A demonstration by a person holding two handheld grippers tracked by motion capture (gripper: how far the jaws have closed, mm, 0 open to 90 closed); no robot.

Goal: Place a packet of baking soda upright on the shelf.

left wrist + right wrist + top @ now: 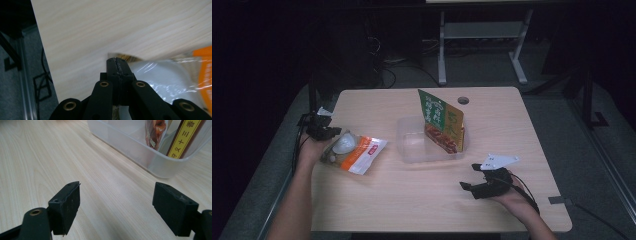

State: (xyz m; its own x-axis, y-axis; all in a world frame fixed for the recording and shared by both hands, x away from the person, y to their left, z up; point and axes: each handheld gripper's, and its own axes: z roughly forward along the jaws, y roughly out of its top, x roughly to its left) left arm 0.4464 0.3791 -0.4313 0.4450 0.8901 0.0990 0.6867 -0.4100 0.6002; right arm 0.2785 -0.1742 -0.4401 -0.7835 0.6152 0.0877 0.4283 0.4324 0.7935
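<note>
Bench (412,200): pale wood-grain top.
Clear tub (412,145): mid-bench.
Green-and-yellow packet (443,122): upright inside the tub, right end.
Grey frame (482,45): on the floor, beyond the far edge.

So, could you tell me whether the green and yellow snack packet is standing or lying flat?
Standing: the green and yellow snack packet leans upright inside the clear plastic tub.

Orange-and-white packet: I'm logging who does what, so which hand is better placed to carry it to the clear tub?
Left. The left gripper is already shut on the orange-and-white packet at its edge. The right gripper rests open with nothing between its jaws, on the far side of the clear tub.
</note>
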